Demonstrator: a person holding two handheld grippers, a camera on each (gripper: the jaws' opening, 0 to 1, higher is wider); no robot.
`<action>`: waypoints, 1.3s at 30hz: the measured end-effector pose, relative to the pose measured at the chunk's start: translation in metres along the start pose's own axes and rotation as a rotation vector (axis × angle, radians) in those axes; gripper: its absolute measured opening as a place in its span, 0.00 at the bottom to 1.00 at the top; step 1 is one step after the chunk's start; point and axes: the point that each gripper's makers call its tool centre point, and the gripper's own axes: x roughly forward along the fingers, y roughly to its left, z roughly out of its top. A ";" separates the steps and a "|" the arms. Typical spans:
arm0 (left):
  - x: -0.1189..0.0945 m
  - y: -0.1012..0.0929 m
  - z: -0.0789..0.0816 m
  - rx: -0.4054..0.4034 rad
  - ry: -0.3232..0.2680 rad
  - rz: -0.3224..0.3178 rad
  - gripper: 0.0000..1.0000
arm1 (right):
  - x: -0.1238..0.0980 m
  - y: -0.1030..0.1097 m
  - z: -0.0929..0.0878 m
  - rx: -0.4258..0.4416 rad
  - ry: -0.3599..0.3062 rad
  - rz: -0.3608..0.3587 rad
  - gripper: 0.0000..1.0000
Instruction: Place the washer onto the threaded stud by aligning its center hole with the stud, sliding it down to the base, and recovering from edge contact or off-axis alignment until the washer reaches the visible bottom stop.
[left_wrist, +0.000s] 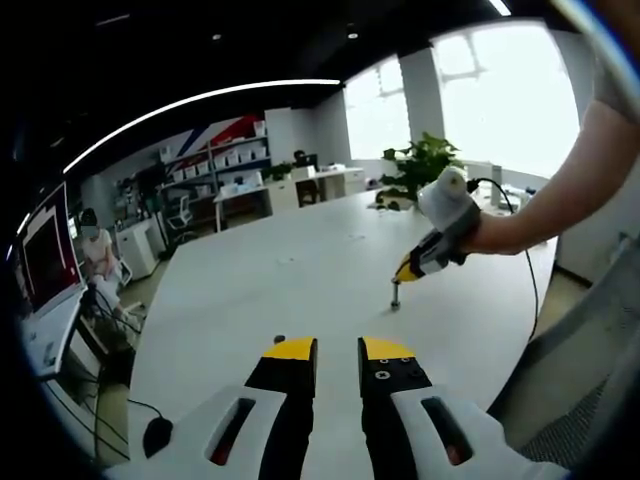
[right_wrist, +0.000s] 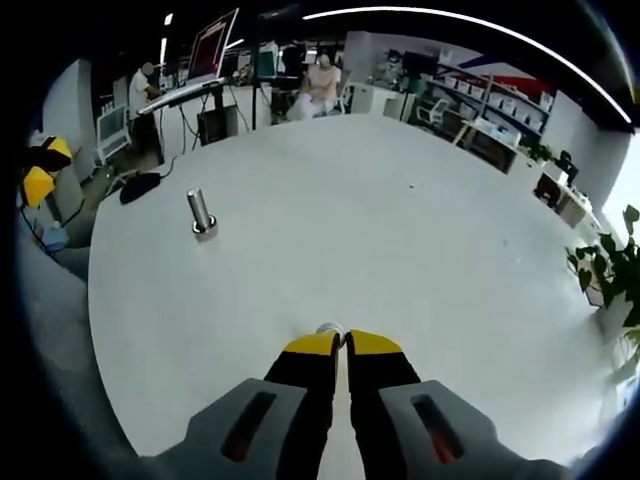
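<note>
A short threaded metal stud (right_wrist: 201, 212) stands upright on its round base on the white table (right_wrist: 400, 230), far ahead and to the left of my right gripper (right_wrist: 338, 342). The right gripper's yellow-tipped jaws are shut on a small silvery washer (right_wrist: 330, 328), which peeks out at their tips just above the table. In the left gripper view the stud (left_wrist: 395, 297) stands just below the tip of the right gripper (left_wrist: 407, 270), held by a hand. My left gripper (left_wrist: 338, 349) is open and holds nothing, well short of the stud. The left gripper's yellow tips (right_wrist: 40, 170) show at the table's left edge.
A black mouse (left_wrist: 157, 435) with its cable lies near the table's corner, and it shows again in the right gripper view (right_wrist: 140, 186). A monitor (left_wrist: 45, 255) stands beyond that edge. A potted plant (left_wrist: 420, 165) sits at the far end. People sit at desks (right_wrist: 320, 80) behind.
</note>
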 end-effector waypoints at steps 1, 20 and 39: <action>0.000 0.000 0.000 -0.001 0.000 0.000 0.14 | 0.000 0.000 0.000 0.002 0.000 0.002 0.06; 0.000 0.001 0.000 0.003 0.000 0.004 0.14 | -0.002 -0.002 0.003 0.036 -0.014 0.000 0.07; -0.002 0.010 0.006 -0.075 -0.038 0.020 0.16 | -0.045 -0.007 0.017 0.148 -0.140 -0.037 0.11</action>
